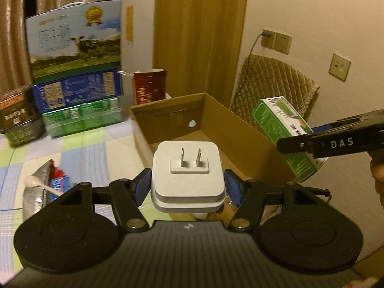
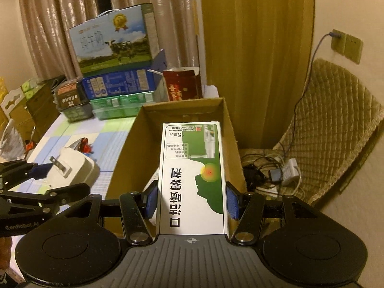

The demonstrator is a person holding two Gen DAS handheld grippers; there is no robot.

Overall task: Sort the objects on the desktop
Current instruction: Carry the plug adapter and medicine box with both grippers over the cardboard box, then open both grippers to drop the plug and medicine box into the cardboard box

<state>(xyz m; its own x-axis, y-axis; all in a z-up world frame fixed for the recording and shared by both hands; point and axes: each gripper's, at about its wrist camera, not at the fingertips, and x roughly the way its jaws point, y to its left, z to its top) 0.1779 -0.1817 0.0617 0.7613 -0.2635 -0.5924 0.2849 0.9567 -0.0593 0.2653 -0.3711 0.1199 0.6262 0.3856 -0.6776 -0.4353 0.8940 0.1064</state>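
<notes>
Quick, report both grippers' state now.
Left gripper: closed on the white plug adapter.
Right gripper: closed on the green and white box.

Left claw (image 1: 188, 186) gripping white charger (image 1: 187, 168) — cardboard box (image 1: 240, 129) beyond

I see dim, warm yellowish indoor light, soft grainy focus, and fisheye bending with dark corners in both views.

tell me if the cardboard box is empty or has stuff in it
Looks empty where visible: the cardboard box shows only bare floor and walls. The held green-and-white carton hides part of it.
</notes>
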